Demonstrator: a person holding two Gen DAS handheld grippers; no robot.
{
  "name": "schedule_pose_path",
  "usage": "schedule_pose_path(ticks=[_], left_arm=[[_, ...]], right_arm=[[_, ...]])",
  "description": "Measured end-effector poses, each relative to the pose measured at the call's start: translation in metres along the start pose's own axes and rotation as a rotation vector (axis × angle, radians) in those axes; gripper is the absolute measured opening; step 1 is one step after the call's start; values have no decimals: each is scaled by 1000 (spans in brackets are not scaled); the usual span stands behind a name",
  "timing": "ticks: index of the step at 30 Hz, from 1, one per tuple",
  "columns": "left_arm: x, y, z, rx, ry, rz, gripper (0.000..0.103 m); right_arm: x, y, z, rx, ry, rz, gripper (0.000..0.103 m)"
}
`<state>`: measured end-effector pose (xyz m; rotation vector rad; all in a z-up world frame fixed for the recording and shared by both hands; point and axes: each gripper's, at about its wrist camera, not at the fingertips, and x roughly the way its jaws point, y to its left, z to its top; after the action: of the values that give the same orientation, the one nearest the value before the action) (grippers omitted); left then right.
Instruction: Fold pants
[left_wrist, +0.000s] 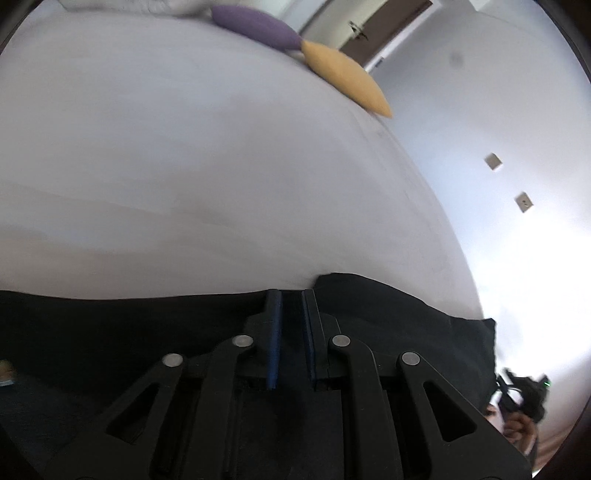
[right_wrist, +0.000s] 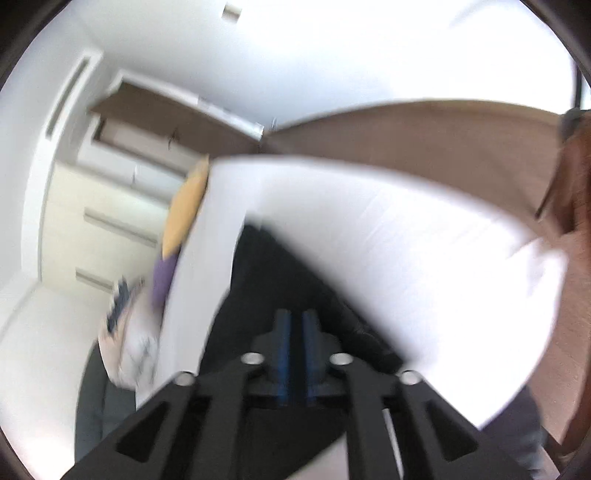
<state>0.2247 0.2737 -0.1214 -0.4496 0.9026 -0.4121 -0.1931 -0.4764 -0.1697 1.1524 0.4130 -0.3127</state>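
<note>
The black pants (left_wrist: 110, 332) lie along the near edge of a white bed (left_wrist: 184, 166). My left gripper (left_wrist: 291, 293) is shut on the far hem of the pants, with dark cloth between its blue pads. In the blurred right wrist view, the pants (right_wrist: 266, 266) run away from my right gripper (right_wrist: 296, 315) across the bed (right_wrist: 406, 258). Its blue pads stand close together over the black cloth. The blur hides whether any cloth is pinched between them.
A purple cushion (left_wrist: 255, 26) and a yellow cushion (left_wrist: 343, 74) sit at the bed's far edge, near a door (left_wrist: 384, 26). A person's hand (left_wrist: 517, 424) shows at lower right. White drawers (right_wrist: 96, 221), a patterned pillow (right_wrist: 129, 343) and wooden floor (right_wrist: 443, 136) surround the bed.
</note>
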Motion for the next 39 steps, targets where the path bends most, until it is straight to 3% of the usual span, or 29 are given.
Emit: schedule_pose_path(ticks=[1, 2, 5, 9, 11, 14, 18, 24, 29, 35, 39], left_arm=[[-12, 1, -1, 10, -13, 9, 12], [-29, -1, -6, 27, -35, 1, 12], [-62, -21, -21, 61, -63, -18, 12], [-72, -74, -58, 117, -22, -58, 12], [-66, -92, -79, 147, 13, -66, 12], [-53, -86, -97, 147, 90, -44, 12], [-61, -62, -102, 101, 101, -87, 12], [-58, -42, -105, 66, 102, -144, 12], [-35, -31, -97, 63, 108, -147, 12], [-22, -51, -94, 65, 106, -143, 12], [-6, -69, -101, 64, 99, -138, 12]], right_arm=[[-12, -3, 3, 15, -37, -9, 57], [-29, -11, 6, 40, -79, -3, 62], [-32, -1, 2, 87, -97, 26, 62], [2, 11, -18, 130, -20, 34, 62], [17, 20, -58, 161, 26, 45, 62], [27, 17, -68, 161, 39, 56, 62], [30, 13, -65, 191, 47, 108, 61], [48, 12, -65, 215, 77, 179, 46], [63, 10, -56, 229, 92, 181, 14], [62, 14, -55, 166, 86, 145, 9], [52, 47, -57, 20, 70, 81, 9]])
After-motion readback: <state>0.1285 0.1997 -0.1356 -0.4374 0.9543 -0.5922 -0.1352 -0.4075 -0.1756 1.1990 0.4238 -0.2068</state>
